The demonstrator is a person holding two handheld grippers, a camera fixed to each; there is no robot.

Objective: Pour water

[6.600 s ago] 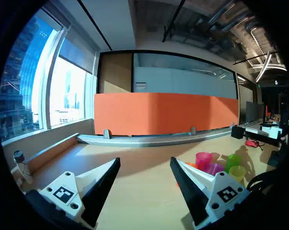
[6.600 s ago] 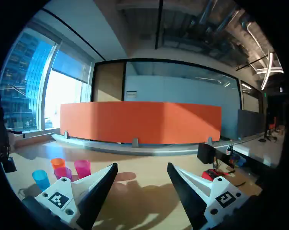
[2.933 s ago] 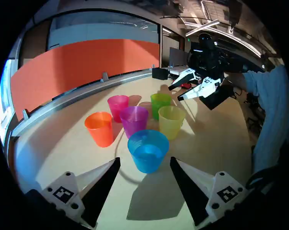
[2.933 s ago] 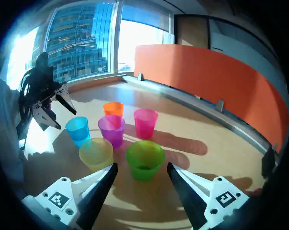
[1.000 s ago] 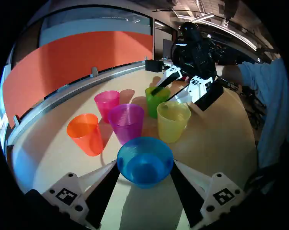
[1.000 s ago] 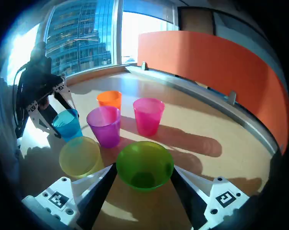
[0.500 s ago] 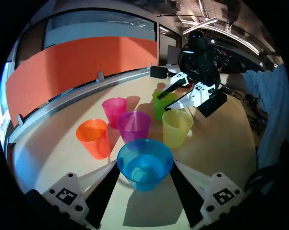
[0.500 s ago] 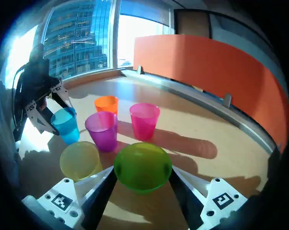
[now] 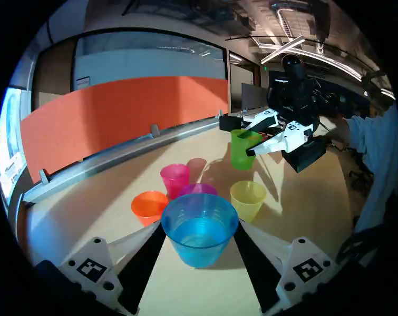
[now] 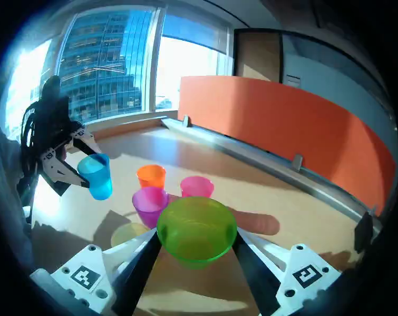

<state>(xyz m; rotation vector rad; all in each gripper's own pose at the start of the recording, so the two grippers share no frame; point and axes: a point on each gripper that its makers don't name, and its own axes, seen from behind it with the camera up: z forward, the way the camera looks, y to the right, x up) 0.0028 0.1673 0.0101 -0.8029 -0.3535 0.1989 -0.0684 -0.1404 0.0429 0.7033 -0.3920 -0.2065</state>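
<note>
My left gripper [image 9: 199,247] is shut on a blue cup [image 9: 200,228] with water in it, held up above the table. My right gripper [image 10: 196,247] is shut on a green cup [image 10: 196,229], also lifted. In the left gripper view the green cup [image 9: 243,148] hangs high at the right in the right gripper [image 9: 250,142]. In the right gripper view the blue cup [image 10: 95,176] hangs at the left in the left gripper [image 10: 91,155]. Both cups stand upright.
On the wooden table [image 9: 93,200] stand an orange cup [image 9: 149,207], a pink cup [image 9: 175,179], a purple cup [image 9: 197,189] and a yellow cup [image 9: 248,199] in a cluster. An orange divider panel [image 9: 125,116] runs along the far edge. A person's sleeve [image 9: 380,152] is at the right.
Both grippers have risen with their cups: the blue and green cups now hang well above the cluster left on the table, and the two cups are farther apart.
</note>
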